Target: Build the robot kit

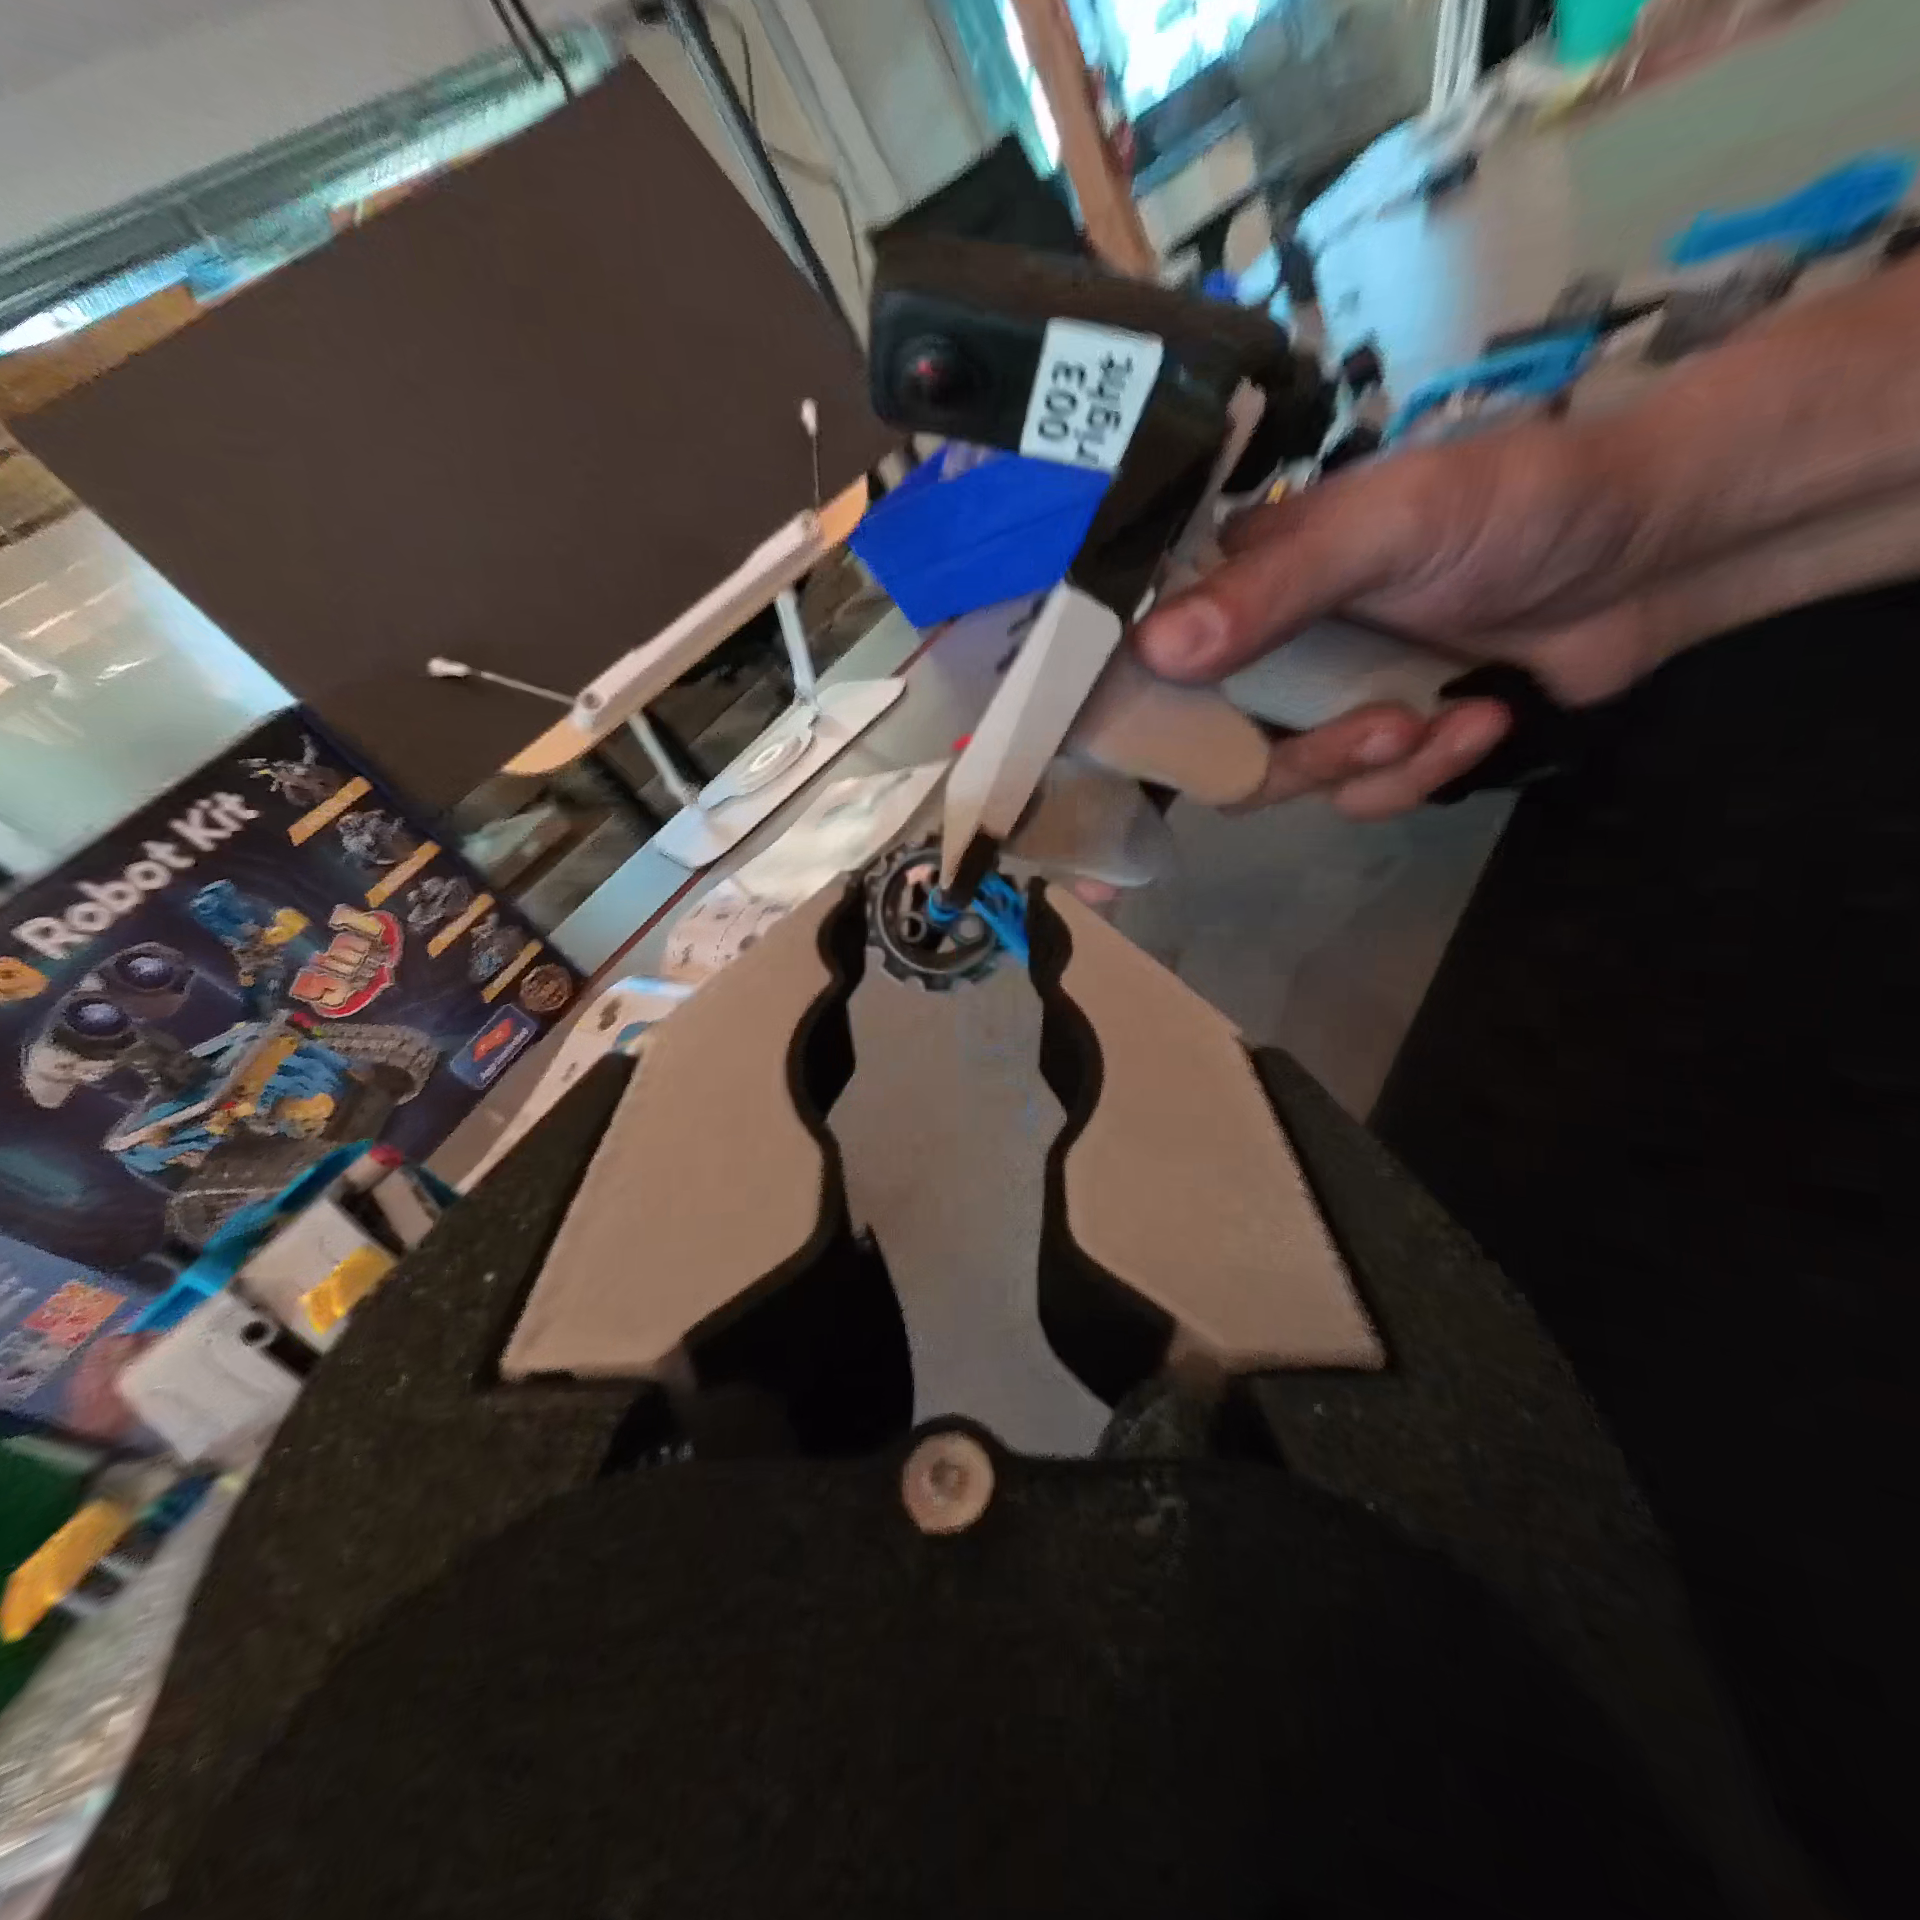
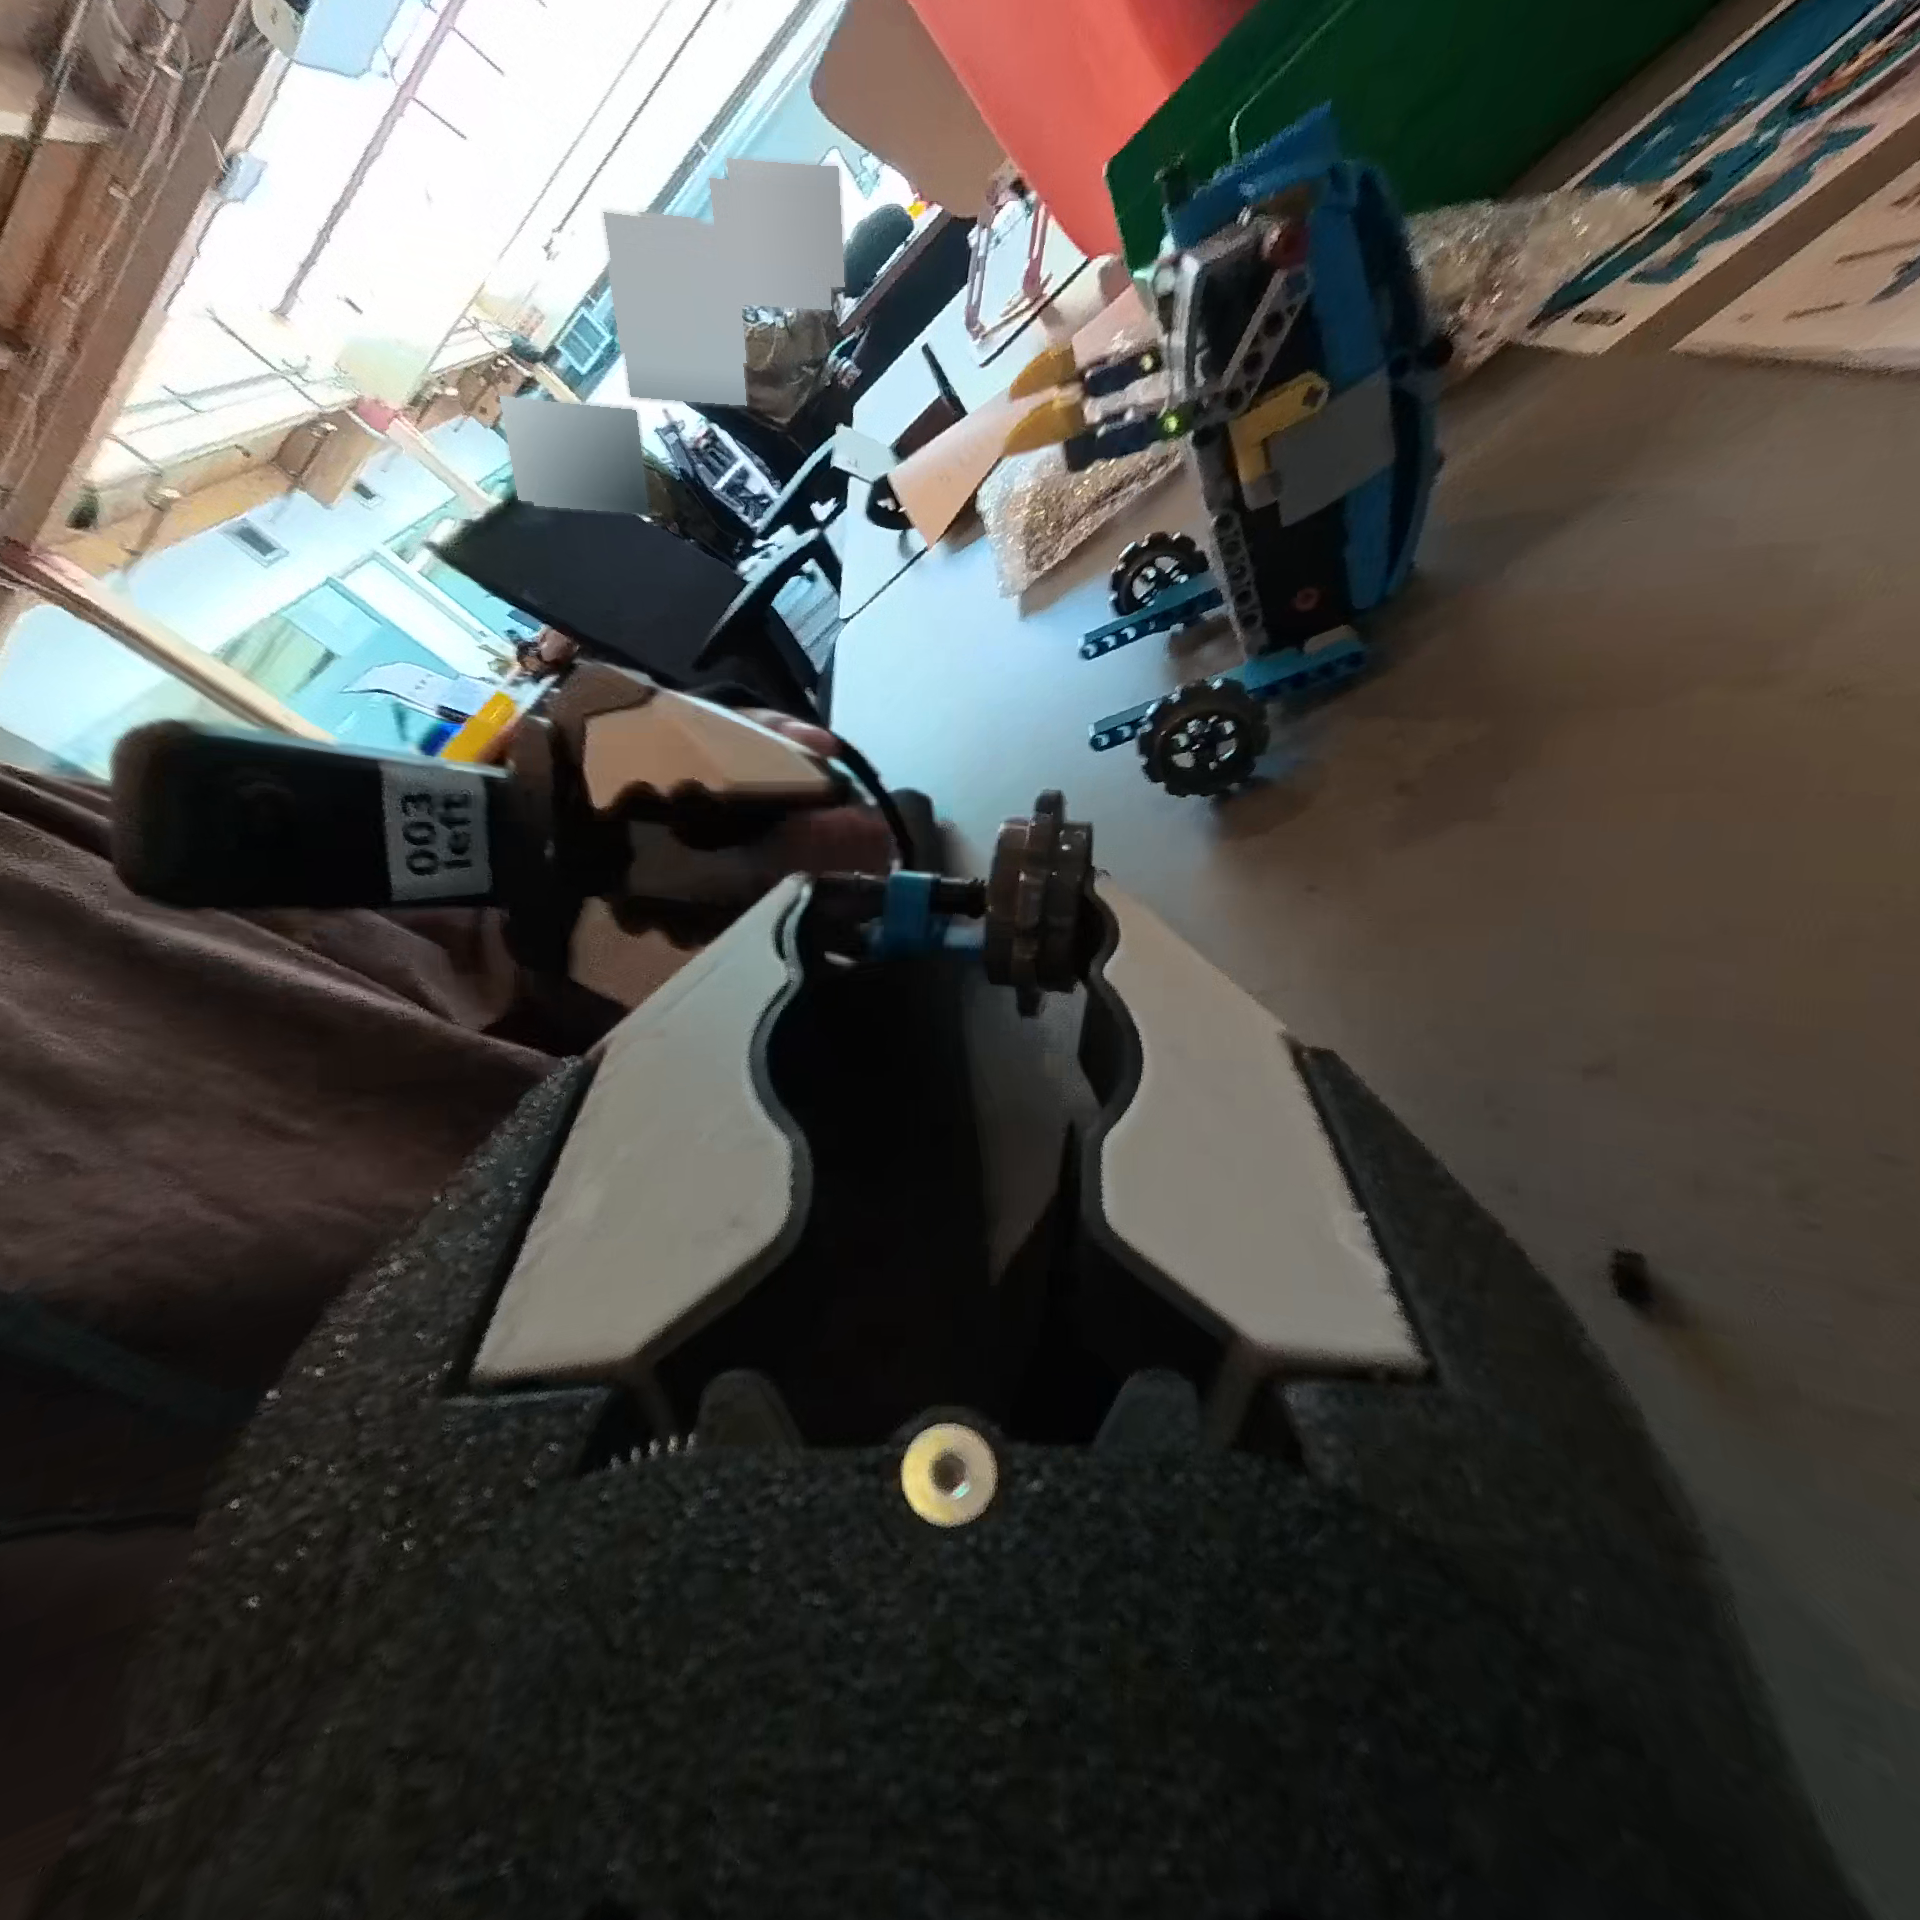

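A small brick-built assembly, a dark grey gear [image 2: 1039, 904] on a black axle with a blue connector [image 2: 914, 914], is held in the air between both grippers. My right gripper [image 2: 951, 899] is closed on it lengthwise, one fingertip at the axle end and the other against the gear. In the left wrist view the gear [image 1: 914, 940] and blue connector [image 1: 1003, 914] sit between the tips of my left gripper [image 1: 956, 914], which is closed around them. The right gripper [image 1: 971, 857], held by a hand [image 1: 1455, 582], comes down onto the gear from above. The left gripper [image 2: 727, 790] shows at the left.
A blue, grey and yellow brick-built vehicle [image 2: 1288, 416] with black wheels [image 2: 1195, 738] stands on the pale table [image 2: 1507, 1039]. Green [image 2: 1455, 94] and red [image 2: 1039, 94] boxes lie behind it. A small dark piece [image 2: 1631, 1278] lies on the table. A robot kit box [image 1: 239, 987] stands left. The right tips stand about 11 cm off the small dark piece [image 2: 1631, 1278].
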Tool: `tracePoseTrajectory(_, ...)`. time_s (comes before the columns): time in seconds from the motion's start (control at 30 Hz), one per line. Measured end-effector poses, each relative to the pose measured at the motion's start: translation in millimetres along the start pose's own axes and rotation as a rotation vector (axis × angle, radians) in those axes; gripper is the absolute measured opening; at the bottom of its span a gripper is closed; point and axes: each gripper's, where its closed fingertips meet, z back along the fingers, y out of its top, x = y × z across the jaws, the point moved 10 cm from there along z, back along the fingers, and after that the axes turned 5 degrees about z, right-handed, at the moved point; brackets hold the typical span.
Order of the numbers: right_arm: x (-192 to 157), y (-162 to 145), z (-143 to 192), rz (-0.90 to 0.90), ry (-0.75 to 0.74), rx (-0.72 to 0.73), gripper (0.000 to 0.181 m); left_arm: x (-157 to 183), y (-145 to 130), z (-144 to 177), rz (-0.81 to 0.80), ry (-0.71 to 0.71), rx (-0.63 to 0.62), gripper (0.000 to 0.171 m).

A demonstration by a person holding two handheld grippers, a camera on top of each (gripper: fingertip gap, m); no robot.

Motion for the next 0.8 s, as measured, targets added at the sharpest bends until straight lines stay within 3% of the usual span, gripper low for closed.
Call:
tracePoseTrajectory(0.07,-3.4,3.9,7.3,0.111,-0.061,0.013,0.047,-8.6,3.5,8.7,0.137,-0.031,0.075,0.031)
tracePoseTrajectory(0.13,-10.2,8.5,13.5,0.22,-0.107,0.017,0.048,-23.0,2.4,9.9,0.372,-0.104,0.124,0.035)
tracePoseTrajectory(0.23,-19.5,12.8,18.7,0.284,-0.078,0.057,0.048,-37.2,-8.2,-2.3,0.662,-0.303,0.088,0.053)
tracePoseTrajectory(0.43,-27.5,15.1,15.8,0.247,0.023,0.12,0.047,-30.8,-11.1,-17.1,0.658,-0.434,-0.02,0.049)
tracePoseTrajectory(0.53,-29.3,10.9,8.2,0.258,0.038,0.083,0.047,-28.2,-9.8,-18.7,0.641,-0.472,-0.022,0.037)
tracePoseTrajectory(0.6,-30.4,11.7,8.9,0.259,0.072,0.093,0.048,-31.0,-10.6,-17.2,0.68,-0.532,0.008,0.017)
tracePoseTrajectory(0.63,-29.6,11.8,9.1,0.245,0.091,0.098,0.048,-31.6,-11.1,-17.5,0.696,-0.555,0.011,0.017)
tracePoseTrajectory(0.8,-25.7,10.2,7.6,0.254,0.013,0.098,0.048,-30.5,-12.4,-21.6,0.69,-0.511,-0.032,0.017)
